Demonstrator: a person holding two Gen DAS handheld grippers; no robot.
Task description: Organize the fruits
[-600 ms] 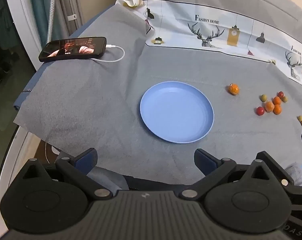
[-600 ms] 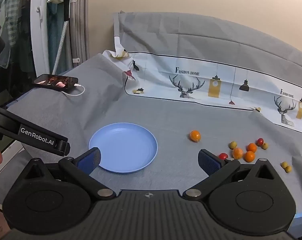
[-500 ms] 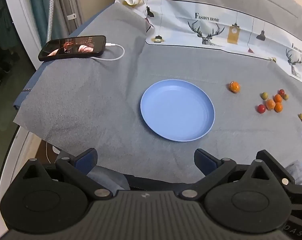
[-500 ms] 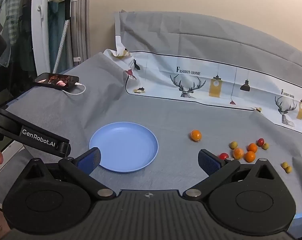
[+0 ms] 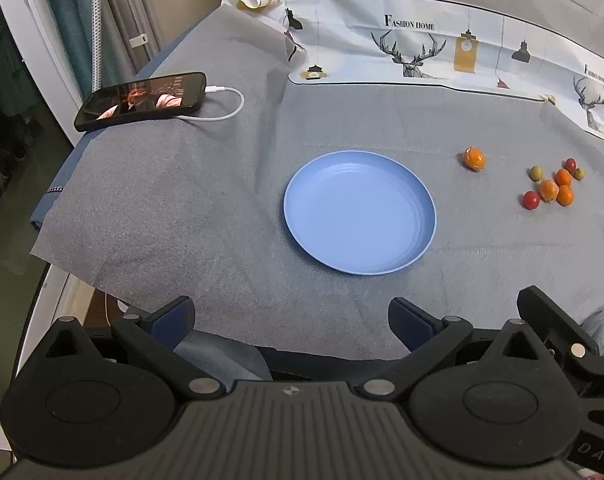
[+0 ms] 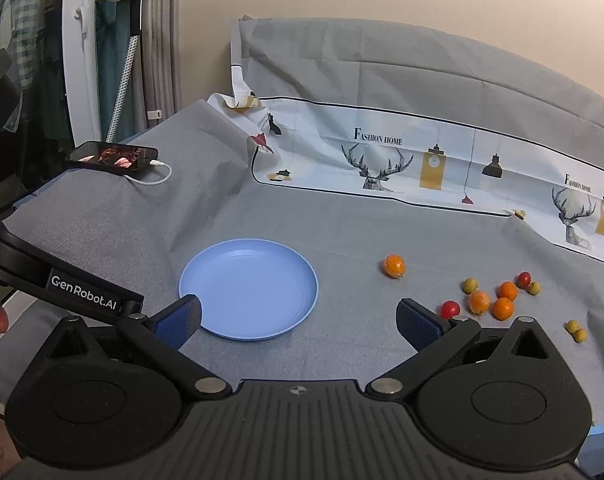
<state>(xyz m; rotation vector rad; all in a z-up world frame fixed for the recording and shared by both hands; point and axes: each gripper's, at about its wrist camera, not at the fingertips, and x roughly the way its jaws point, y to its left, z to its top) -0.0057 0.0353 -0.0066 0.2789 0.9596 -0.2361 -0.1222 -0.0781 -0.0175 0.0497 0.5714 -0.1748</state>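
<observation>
Altogether ten small fruits lie on the grey cloth (image 6: 342, 232) that covers the surface, all right of the blue plate (image 6: 249, 289). One orange fruit (image 6: 394, 265) sits alone, nearest the plate yet apart from it. Farther right is a cluster of seven (image 6: 498, 292): three orange, two red, two yellow-green, some touching. Farther right again, two little yellow-green fruits (image 6: 576, 330) touch each other near the cloth's right edge. The single plate holds nothing.

The left tongs (image 5: 290, 318) hover over the cloth's near edge, spread wide and released, nothing between the pads. The right tongs (image 6: 300, 320) are likewise spread wide and released, with the plate's near rim showing between them.

At the far left, one phone (image 5: 142, 100) lies with its screen lit and one white cable (image 5: 222, 108) plugged in. Along the far side runs a white printed cloth (image 6: 442, 160) with deer and lamps.
</observation>
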